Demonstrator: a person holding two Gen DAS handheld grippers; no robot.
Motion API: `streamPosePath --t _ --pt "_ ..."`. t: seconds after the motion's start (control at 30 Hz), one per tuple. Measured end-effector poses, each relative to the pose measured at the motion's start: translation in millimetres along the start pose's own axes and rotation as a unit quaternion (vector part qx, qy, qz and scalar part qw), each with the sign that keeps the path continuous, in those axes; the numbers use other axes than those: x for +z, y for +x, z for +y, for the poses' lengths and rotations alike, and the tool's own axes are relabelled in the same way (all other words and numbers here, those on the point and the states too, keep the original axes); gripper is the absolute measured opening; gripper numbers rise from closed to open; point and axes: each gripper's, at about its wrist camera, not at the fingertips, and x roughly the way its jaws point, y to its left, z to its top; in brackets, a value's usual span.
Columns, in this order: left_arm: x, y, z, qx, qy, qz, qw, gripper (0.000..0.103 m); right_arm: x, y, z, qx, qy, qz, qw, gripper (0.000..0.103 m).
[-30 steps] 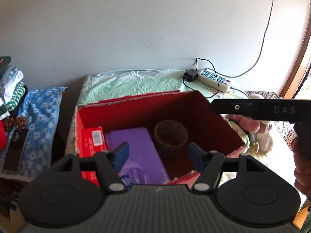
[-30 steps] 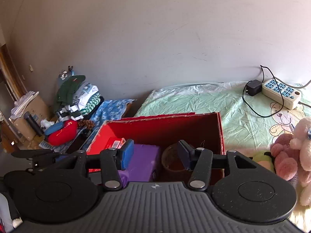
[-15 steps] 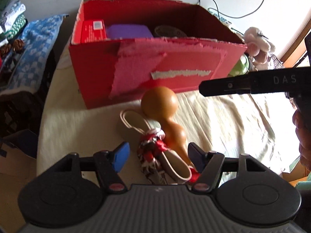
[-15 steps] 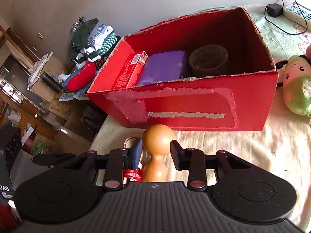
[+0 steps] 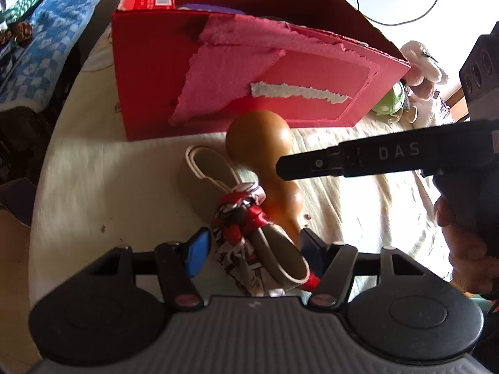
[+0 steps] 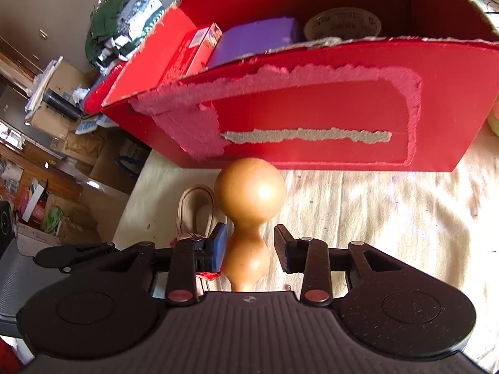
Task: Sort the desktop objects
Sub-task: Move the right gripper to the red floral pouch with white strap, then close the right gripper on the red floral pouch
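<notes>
A: Where's the gourd (image 6: pixel 249 218)?
B: On the cream cloth (image 6: pixel 374 218), near the red box (image 6: pixel 312 118); right gripper (image 6: pixel 249 249) spread around its neck.
A: Left gripper (image 5: pixel 249 249)?
B: Spread over the sandal (image 5: pixel 280 255).

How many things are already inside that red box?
3 visible in the red box: a small red carton at its left end, a purple pack in the middle, and a tape roll on the right. The front wall may hide more.
</notes>
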Motion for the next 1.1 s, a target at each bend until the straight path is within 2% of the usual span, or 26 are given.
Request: streamPosePath --t 0.1,0.2,0.27,0.3,0.33,0.43,0.47,0.53,0.67,0.8,0.87,1.0,1.1 --pt "-1 -3 7 -0.008 -0.005 -0.005 0.9999 0.067 0 6 2 -0.004 -0.001 0.006 1.0 0.037" --pt "-1 -4 14 0.007 -0.006 -0.006 0.9999 0.067 0 7 2 -0.013 0.0 0.01 1.0 0.039" --pt "-2 -6 18 0.017 -0.005 -0.005 0.9998 0.066 0 1 3 -0.023 -0.002 -0.002 1.0 0.039" --pt "-2 -8 20 0.016 -0.003 -0.005 0.9999 0.062 1 -6 4 -0.028 -0.008 -0.017 0.999 0.039" --pt "-2 -11 20 0.017 0.002 -0.008 0.9998 0.062 1 -13 6 -0.026 -0.016 -0.032 0.999 0.039" --pt "-3 -9 17 0.016 0.011 -0.008 0.9998 0.064 2 -26 17 0.017 -0.041 -0.053 0.998 0.039" --pt "-3 -8 16 0.015 0.013 -0.007 0.9998 0.068 3 -24 23 0.031 -0.051 -0.048 0.997 0.039" --pt "-3 -6 14 0.014 0.018 -0.005 0.9997 0.069 4 -15 32 0.043 -0.061 -0.026 0.997 0.039" --pt "-4 -2 10 0.011 0.029 -0.002 0.9995 0.062 7 12 40 0.065 -0.039 0.026 0.997 0.039" --pt "-5 2 6 0.009 0.039 0.0 0.9992 0.049 7 21 53 0.041 -0.053 0.04 0.997 0.042" --pt "-7 3 3 0.013 0.043 0.001 0.999 0.049 7 22 60 0.037 -0.059 0.043 0.997 0.052" --pt "-8 5 2 0.013 0.046 0.005 0.9989 0.049 4 16 75 -0.01 -0.097 0.029 0.995 0.052" --pt "-9 6 4 0.009 0.039 0.004 0.9992 0.049 4 22 73 -0.023 -0.094 0.039 0.995 0.052"
